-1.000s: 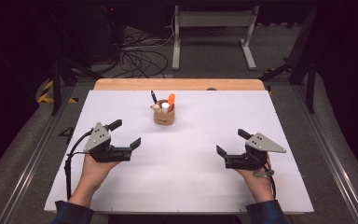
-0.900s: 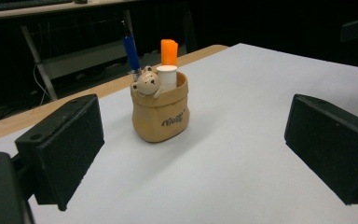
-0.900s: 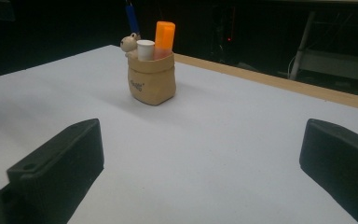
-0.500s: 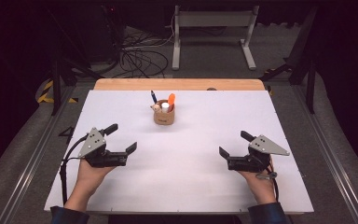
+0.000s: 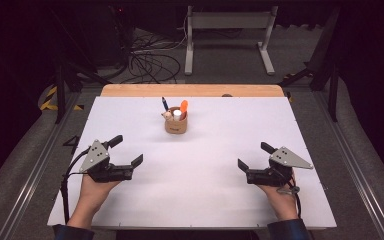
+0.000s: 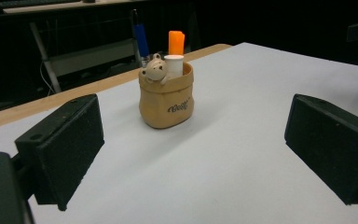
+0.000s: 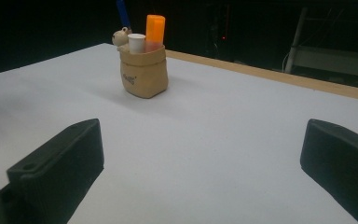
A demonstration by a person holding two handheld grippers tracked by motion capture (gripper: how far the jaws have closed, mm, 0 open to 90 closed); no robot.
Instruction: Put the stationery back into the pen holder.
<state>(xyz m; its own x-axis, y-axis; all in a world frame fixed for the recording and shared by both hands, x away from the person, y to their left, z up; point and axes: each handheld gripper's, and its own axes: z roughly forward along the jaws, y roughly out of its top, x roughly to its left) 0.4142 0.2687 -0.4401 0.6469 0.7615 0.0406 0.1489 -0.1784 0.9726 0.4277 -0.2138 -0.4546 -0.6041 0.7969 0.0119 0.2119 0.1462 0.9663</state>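
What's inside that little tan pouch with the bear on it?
The pouch holds an orange marker, a white-capped tube and a blue pen. Their lower ends are hidden inside.

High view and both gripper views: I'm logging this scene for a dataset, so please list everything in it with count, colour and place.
pen holder: 1, tan, bag-shaped with a small bear figure on its rim, far centre of the table
orange marker: 1, orange, upright in the holder
blue pen: 1, blue, leaning in the holder
white tube: 1, white, in the holder
table: 1, white top, wooden far edge
left claw: 1, black, open, near left
right claw: 1, black, open, near right
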